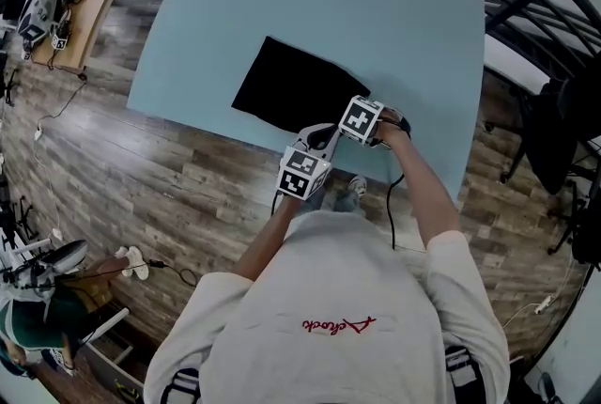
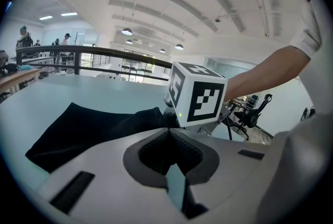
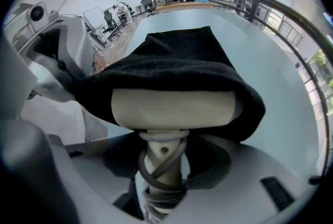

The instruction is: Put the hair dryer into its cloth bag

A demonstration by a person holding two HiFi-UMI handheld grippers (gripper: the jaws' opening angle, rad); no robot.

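Pale hair dryer (image 3: 171, 108), head half hidden in mouth of black cloth bag (image 3: 177, 56) on counter (image 1: 376, 17), cord-wound handle (image 3: 165, 151) pinched by right claw (image 3: 162, 163), left claw (image 2: 167, 134) pressed together on bag's rim.

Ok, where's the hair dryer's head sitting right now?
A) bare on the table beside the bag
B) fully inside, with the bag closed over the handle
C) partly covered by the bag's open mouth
C: in the right gripper view the cloth bag drapes over the top of the hair dryer, its pale head showing below the rim, and the handle is outside, held in the right gripper.
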